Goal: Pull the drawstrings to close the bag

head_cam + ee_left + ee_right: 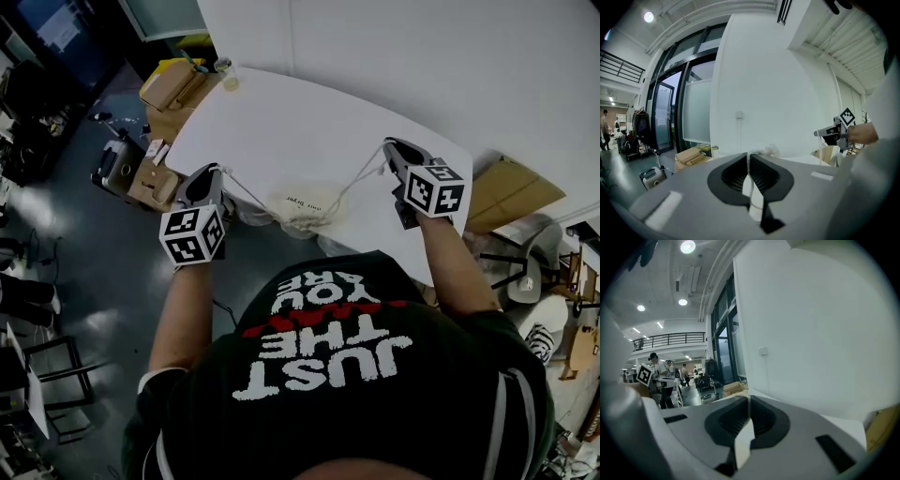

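Note:
A small cream drawstring bag [302,208] lies on the white table [309,122] near its front edge, its mouth gathered. One white cord [246,192] runs taut from the bag to my left gripper [216,172], whose jaws are shut on it; the left gripper view shows the cord [751,187] pinched between the dark pads. A second cord [356,180] stretches to my right gripper [386,148], also shut on it, and it shows in the right gripper view as a pale strip [744,439] between the jaws. The grippers stand apart on either side of the bag.
Cardboard boxes [173,89] and a small cup [225,71] sit at the table's far left end. A suitcase [114,167] stands on the floor to the left. Flat cardboard [514,192] and a chair [527,274] are at the right. A white wall rises behind the table.

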Available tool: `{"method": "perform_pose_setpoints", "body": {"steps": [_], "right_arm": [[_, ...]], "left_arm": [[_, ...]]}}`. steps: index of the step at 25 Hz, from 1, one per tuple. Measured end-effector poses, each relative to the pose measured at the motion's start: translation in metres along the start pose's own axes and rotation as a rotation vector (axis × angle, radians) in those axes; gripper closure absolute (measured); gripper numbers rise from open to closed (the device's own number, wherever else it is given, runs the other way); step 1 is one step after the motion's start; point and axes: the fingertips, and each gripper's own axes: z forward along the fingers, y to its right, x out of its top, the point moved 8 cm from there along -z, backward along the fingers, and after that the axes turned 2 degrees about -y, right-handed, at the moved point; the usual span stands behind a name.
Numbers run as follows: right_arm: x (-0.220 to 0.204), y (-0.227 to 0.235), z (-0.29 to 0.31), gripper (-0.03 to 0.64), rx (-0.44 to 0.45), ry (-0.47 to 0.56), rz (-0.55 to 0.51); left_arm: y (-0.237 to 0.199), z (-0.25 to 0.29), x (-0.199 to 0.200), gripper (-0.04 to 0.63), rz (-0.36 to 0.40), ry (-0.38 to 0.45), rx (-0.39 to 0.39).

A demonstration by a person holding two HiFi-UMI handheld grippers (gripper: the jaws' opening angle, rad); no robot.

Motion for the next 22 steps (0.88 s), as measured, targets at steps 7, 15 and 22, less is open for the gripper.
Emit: {"method": "perform_pose_setpoints", "body": {"steps": [7,15,22], "right_arm": [[0.001,-0.001,-0.002,0.610,0.005,0.005,-0.004],[0.003,-0.002,-0.003,0.611,0.009,0.005,-0.019],[0.010,-0.006,-0.001,0.611,0.019,0.007,-0.040]], "left_arm": [[-0.001,-0.003,0.002,0.583,-0.001,0.010,0.007],[0.000,-0.004,0.004,0.583,0.006,0.017,0.008],[-0.004,-0.005,0.007,0.583,0.008,0.018,0.010]]}}
